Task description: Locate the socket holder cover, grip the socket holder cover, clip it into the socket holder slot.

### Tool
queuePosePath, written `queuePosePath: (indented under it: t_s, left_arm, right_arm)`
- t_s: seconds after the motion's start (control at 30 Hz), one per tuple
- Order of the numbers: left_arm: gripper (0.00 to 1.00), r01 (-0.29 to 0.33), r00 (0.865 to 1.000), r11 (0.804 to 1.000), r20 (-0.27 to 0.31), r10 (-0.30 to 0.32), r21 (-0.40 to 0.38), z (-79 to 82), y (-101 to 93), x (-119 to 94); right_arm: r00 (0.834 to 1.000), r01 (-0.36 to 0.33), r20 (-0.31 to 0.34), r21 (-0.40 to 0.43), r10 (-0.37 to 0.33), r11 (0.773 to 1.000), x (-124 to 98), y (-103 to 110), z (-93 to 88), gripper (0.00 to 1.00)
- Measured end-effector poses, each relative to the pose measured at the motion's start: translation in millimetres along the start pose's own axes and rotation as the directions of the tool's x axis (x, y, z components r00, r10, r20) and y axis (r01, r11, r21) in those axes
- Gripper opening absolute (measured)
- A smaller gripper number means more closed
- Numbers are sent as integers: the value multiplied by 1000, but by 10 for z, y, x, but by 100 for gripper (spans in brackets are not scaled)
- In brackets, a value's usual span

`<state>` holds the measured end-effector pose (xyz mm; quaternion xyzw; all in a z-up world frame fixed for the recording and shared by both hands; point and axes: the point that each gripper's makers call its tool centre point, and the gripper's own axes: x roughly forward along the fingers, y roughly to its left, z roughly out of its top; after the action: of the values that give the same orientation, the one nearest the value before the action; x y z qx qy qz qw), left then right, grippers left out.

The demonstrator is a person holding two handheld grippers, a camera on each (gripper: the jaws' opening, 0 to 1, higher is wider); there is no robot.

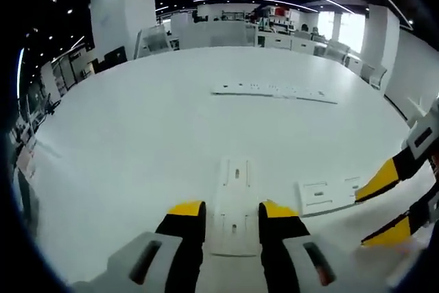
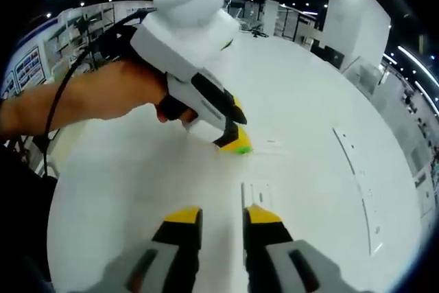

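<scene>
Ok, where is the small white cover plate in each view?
Left gripper view: the small white cover plate lies lower right on the table, just off the yellow tips of the right gripper.
Right gripper view: lower centre, just ahead of the right gripper.
Shared landmark: the long white socket strip, far centre and at right.

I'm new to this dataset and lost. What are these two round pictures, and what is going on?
A person holds a pair of tongs in each hand, and each carries a fisheye camera looking along its jaws. In the left gripper view, the left tongs straddle a white socket holder strip on the white table; whether they grip it is unclear. The right tongs reach toward a small white cover. A long power strip lies farther off. The right gripper view shows the right tongs, open.
</scene>
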<state>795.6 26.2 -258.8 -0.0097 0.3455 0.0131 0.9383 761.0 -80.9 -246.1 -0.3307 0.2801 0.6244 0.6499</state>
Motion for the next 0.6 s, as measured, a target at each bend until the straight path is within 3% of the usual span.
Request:
queuePosePath:
  t_s: [0.2, 0.3, 0.43, 0.5, 0.6]
  left_arm:
    - [32, 14, 994, 999, 106, -11, -32, 38, 7, -238]
    - [31, 3, 991, 999, 136, 3, -46, -39, 23, -329]
    - [30, -13, 985, 999, 169, 21, -52, -86, 35, -328]
    - [29, -29, 976, 998, 215, 39, -47, -99, 28, -379]
    - [29, -32, 975, 999, 221, 39, -36, -129, -14, -382]
  right_arm:
    - [1000, -5, -3, 0, 5, 1000, 23, -35, -2, 25]
    - [1000, -5, -1, 0, 5, 1000, 22, -46, 1, 25]
    - [1000, -1, -5, -3, 1, 1000, 16, -34, -14, 25]
    - [1000, -2, -3, -3, 2, 1000, 10, -15, -17, 25]
    - [1000, -2, -3, -5, 2, 1000, 7, -15, -20, 25]
